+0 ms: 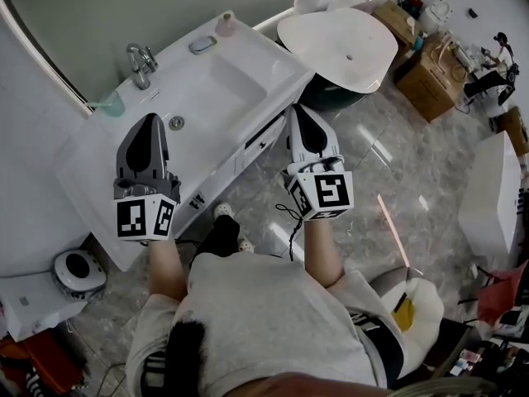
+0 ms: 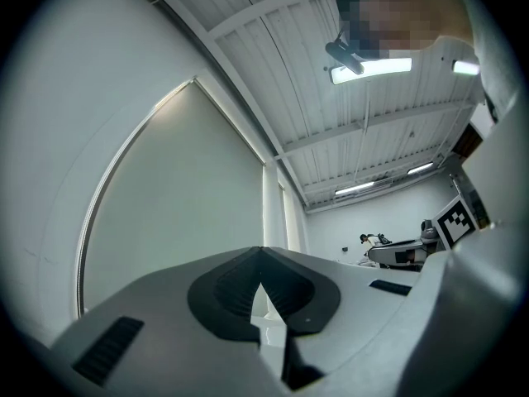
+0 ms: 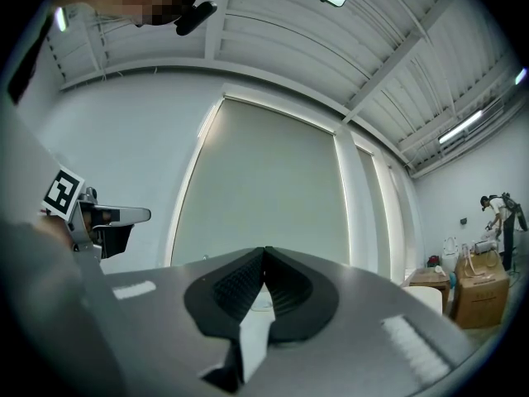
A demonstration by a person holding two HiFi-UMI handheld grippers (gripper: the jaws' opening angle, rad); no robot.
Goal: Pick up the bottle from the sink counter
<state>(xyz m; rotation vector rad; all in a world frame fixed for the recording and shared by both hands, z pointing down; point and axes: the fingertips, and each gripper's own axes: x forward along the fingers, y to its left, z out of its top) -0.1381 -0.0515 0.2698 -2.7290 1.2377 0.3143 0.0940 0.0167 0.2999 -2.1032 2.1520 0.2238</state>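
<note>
The left hand-held gripper [image 1: 152, 121] and the right hand-held gripper [image 1: 296, 110] are held over the near edge of the glossy white desk [image 1: 277, 64]. Their jaws are pressed together on nothing, which is judged a ready pose before any reach. The small pale-pink plastic bottle [image 1: 224, 25] is seen standing at the desk's far corner, well apart from both. Two hand-held grippers, one bottle, one chrome tap [image 1: 140, 63] and one translucent green cup [image 1: 111, 103] are counted.

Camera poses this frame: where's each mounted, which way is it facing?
Head view: on head, steeply down at sink counter; forearms, torso, left gripper, right gripper show.
Left gripper view: on left gripper, tilted up at arched panel, ceiling; own shut jaws.
Right gripper view: likewise; own shut jaws.
Shared: both gripper views see panel, each other.
</note>
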